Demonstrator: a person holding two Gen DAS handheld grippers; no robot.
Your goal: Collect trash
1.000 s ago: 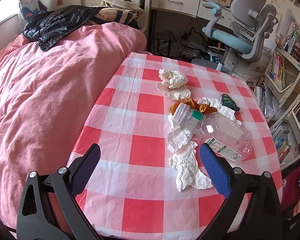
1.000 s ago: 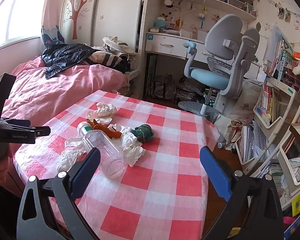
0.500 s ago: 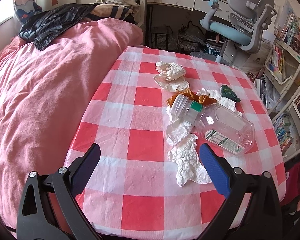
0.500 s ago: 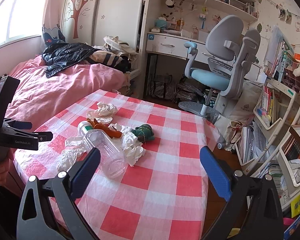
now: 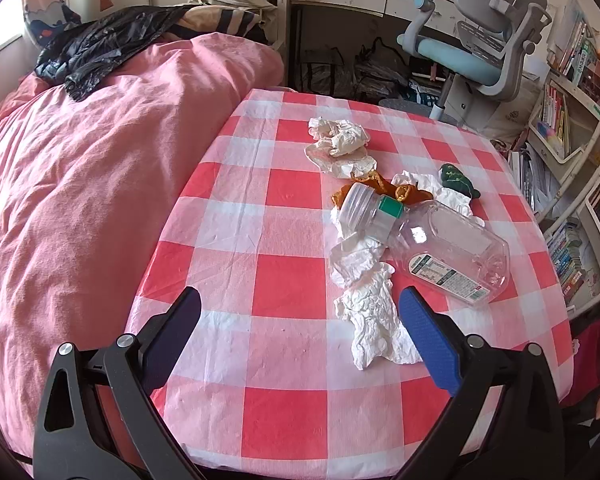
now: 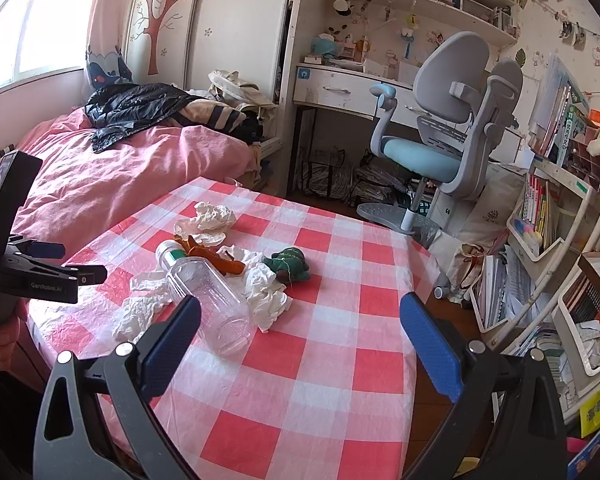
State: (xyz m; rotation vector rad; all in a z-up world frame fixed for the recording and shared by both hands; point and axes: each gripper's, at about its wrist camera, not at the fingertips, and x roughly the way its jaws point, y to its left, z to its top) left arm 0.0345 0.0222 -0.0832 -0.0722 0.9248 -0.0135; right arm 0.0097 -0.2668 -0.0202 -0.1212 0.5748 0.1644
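Lying half-hidden — orange wrapper (image 5: 384, 190) under bottle (image 5: 432, 240)

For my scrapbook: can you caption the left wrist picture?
Open left gripper hovers over a checkered table littered with crumpled tissues and an empty plastic bottle.

I see a red-and-white checked tablecloth (image 5: 292, 280), white crumpled tissues (image 5: 374, 320), a clear bottle (image 5: 448, 248) and a pink duvet (image 5: 80, 184).

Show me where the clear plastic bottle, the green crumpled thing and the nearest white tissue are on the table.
clear plastic bottle (image 5: 452, 248), left wrist view, on its clear body.
green crumpled thing (image 6: 289, 262), right wrist view, on its middle.
nearest white tissue (image 5: 374, 320), left wrist view, on its crumpled centre.
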